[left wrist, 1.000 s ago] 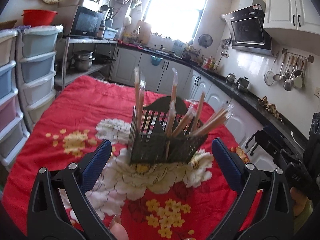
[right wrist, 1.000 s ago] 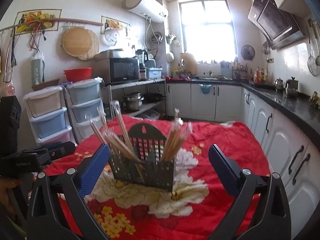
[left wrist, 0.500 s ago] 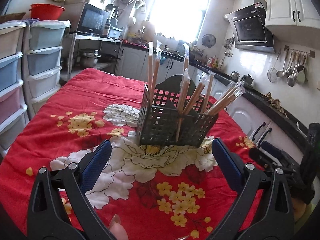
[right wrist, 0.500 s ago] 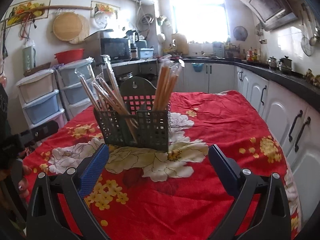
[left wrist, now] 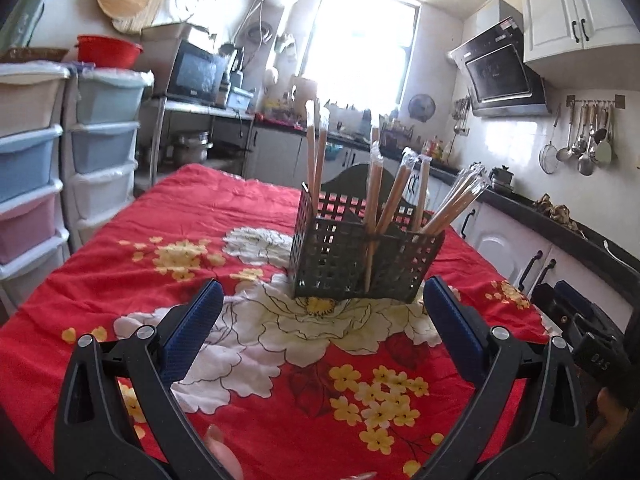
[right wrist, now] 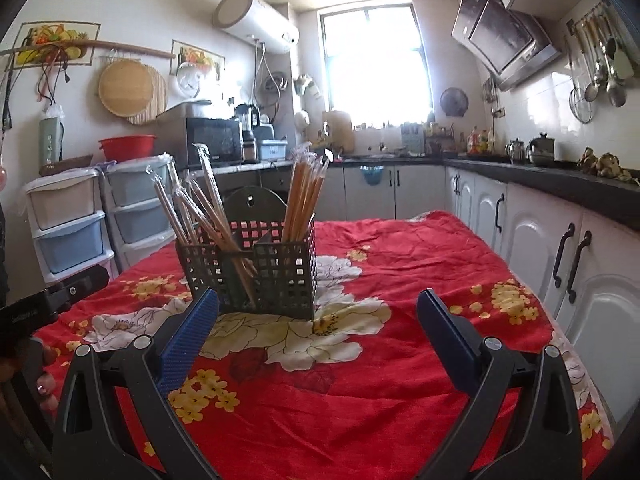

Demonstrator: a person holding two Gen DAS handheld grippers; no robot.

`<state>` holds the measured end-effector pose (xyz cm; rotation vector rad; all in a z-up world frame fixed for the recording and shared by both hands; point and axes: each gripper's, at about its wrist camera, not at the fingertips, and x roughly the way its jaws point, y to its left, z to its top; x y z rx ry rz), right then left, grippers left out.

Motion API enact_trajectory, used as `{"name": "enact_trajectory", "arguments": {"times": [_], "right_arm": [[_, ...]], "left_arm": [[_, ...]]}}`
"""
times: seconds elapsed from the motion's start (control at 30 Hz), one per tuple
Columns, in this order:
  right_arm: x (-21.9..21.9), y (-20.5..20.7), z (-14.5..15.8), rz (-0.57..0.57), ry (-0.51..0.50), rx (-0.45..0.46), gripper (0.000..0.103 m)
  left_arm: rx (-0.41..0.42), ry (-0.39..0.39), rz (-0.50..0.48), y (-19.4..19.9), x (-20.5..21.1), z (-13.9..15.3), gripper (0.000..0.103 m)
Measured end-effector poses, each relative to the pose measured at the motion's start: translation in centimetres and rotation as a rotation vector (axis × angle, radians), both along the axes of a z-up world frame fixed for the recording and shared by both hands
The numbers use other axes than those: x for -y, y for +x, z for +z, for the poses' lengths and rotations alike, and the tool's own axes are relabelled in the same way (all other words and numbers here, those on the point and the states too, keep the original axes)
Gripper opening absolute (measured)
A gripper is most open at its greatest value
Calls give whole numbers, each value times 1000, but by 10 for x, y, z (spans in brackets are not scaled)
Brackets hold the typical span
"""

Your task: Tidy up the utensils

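A dark perforated utensil holder (left wrist: pixel 362 258) (right wrist: pixel 256 276) stands upright on the red flowered tablecloth (left wrist: pixel 168 248) (right wrist: pixel 420 280). It has divided compartments. Several wrapped chopstick pairs (left wrist: pixel 386 196) (right wrist: pixel 304 196) stick up out of it, some leaning outward. My left gripper (left wrist: pixel 320 320) is open and empty, low over the cloth, short of the holder. My right gripper (right wrist: pixel 316 324) is open and empty too, on the other side of the holder. Each view catches the opposite gripper's body at its edge.
Stacked plastic drawers (left wrist: pixel 36 160) (right wrist: pixel 68 224) stand to the left of the table. White cabinets under a black counter (right wrist: pixel 560 240) run along the right. A microwave (left wrist: pixel 196 76) sits on a metal rack behind. A hand (right wrist: pixel 40 384) holds the left gripper's handle.
Both grippers have drawn back and dropped lower, so the holder looks smaller and farther away. The holder and chopsticks have not moved. Both stay open.
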<state>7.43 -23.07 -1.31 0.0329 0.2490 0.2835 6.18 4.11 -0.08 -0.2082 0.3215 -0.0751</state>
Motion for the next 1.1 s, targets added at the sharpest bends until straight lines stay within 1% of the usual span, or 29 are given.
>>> {"name": "enact_trajectory", "arguments": {"times": [0.1, 0.27, 0.53, 1.1], "right_arm": [[-1, -7, 0, -2, 0, 39, 97], [-3, -13, -1, -8, -5, 77, 97], [-4, -14, -2, -10, -6, 74, 97], [-4, -13, -3, -13, -5, 74, 97]], "left_arm": [[19, 26, 11, -2, 4, -1, 92], [52, 39, 12, -6, 6, -3, 92], [66, 43, 18, -9, 7, -2, 92], [68, 41, 22, -9, 5, -2, 92]]}}
